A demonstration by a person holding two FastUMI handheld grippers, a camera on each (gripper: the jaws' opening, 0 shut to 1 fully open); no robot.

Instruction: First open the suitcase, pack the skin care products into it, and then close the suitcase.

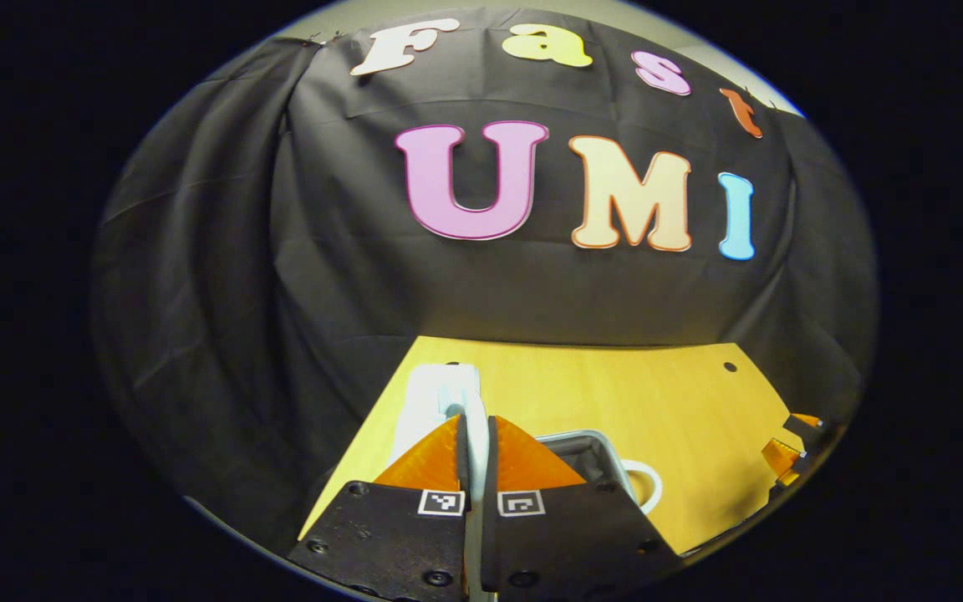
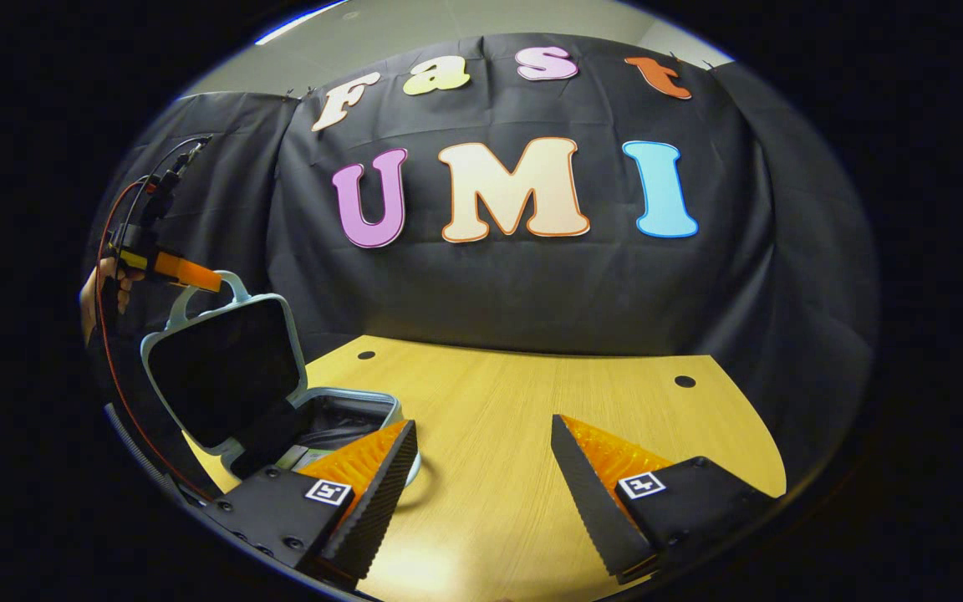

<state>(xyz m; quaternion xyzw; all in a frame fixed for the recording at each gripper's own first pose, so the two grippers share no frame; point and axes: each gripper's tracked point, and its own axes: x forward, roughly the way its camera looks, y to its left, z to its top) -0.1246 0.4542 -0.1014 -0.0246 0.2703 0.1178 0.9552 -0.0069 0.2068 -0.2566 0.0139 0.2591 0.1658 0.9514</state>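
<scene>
The small suitcase stands open at the left of the wooden table [image 2: 532,401]. Its lid [image 2: 222,368] is raised nearly upright over the base [image 2: 352,410]. In the right gripper view, the left gripper [image 2: 193,276] is clamped on the lid's pale handle [image 2: 235,288], with a hand [image 2: 101,293] behind it. The left gripper view shows the left gripper [image 1: 473,422] shut on that handle [image 1: 458,400], the lid [image 1: 427,401] edge-on ahead. The right gripper [image 2: 481,435] hovers open over the table beside the base. Something pale lies in the dark base [image 2: 304,456], too dim to identify.
The base's rim [image 1: 590,443] and its own white handle [image 1: 649,485] lie just right of the left gripper. The right gripper [image 1: 791,456] shows at the table's far right edge. Two small holes [image 2: 685,381] mark the tabletop. Black cloth walls close in behind.
</scene>
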